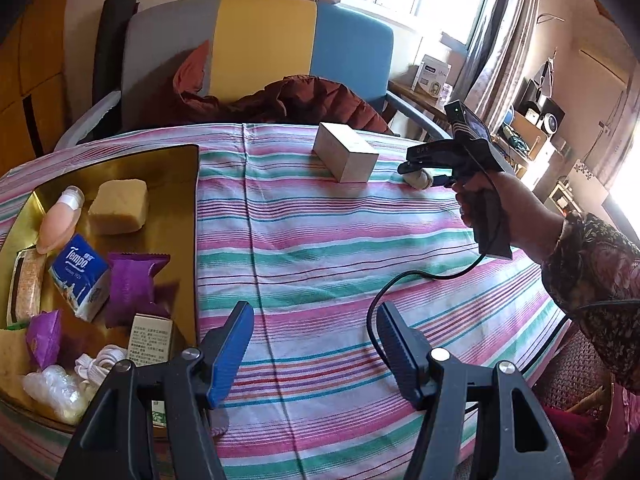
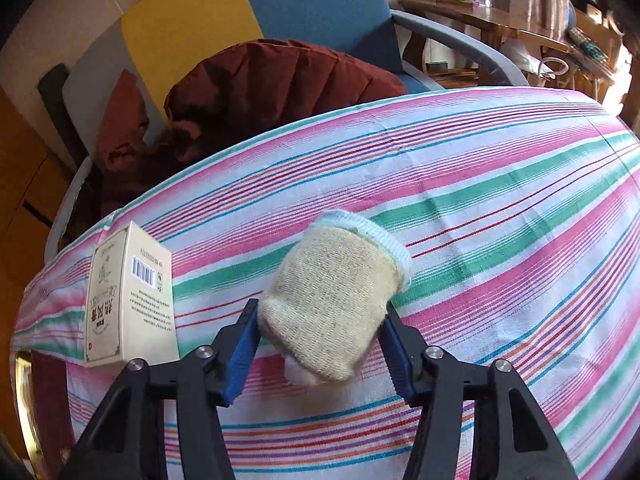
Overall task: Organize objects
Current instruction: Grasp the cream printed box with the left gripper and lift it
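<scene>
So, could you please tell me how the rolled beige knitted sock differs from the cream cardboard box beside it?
The rolled beige knitted sock is soft and rounded; the cream cardboard box is rigid and flat-sided. The sock sits between the right gripper pads, which press on it; the box stands untouched. The box carries print and a barcode; the sock is plain. Both rest on the striped tablecloth.

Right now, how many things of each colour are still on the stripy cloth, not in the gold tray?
Cream cardboard box: 1
Beige knitted sock roll, between the right claw's fingers: 1
Total: 2
</scene>
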`<state>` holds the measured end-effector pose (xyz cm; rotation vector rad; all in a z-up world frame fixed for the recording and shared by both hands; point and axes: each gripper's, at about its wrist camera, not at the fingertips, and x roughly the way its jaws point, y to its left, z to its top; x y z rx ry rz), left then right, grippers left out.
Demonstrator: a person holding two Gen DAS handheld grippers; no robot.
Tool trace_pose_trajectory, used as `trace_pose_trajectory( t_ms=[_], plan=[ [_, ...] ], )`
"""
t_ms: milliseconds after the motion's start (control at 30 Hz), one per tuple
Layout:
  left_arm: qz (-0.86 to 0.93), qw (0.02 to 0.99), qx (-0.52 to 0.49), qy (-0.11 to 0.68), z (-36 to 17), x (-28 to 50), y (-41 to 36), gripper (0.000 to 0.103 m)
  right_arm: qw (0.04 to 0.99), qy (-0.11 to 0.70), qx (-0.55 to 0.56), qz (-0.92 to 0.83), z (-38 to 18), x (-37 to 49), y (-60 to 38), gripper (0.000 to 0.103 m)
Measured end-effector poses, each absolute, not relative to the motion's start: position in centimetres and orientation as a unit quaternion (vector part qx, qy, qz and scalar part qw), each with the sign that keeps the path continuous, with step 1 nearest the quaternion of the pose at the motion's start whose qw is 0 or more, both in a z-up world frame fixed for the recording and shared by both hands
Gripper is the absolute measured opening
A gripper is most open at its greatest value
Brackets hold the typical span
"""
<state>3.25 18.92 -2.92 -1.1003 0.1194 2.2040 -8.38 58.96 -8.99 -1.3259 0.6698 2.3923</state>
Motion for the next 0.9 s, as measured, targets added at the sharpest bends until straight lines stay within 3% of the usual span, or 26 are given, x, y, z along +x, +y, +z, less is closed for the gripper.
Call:
trace_pose_trajectory(
  t_ms=[333, 900],
  plan=[
    [0.836, 0.343, -0.426, 0.042, -2.5, 0.4, 23.9, 0.065, 0.110, 0.259, -0.489, 0.826, -9.4, -1.9, 57.9, 0.055],
    [0.837, 0.272, -0.466, 0.090, -4.2, -11.5, 40.0, 0.082, 0.093, 0.262, -0.480, 0.832, -9.6, -1.5, 58.1, 0.056]
  ],
)
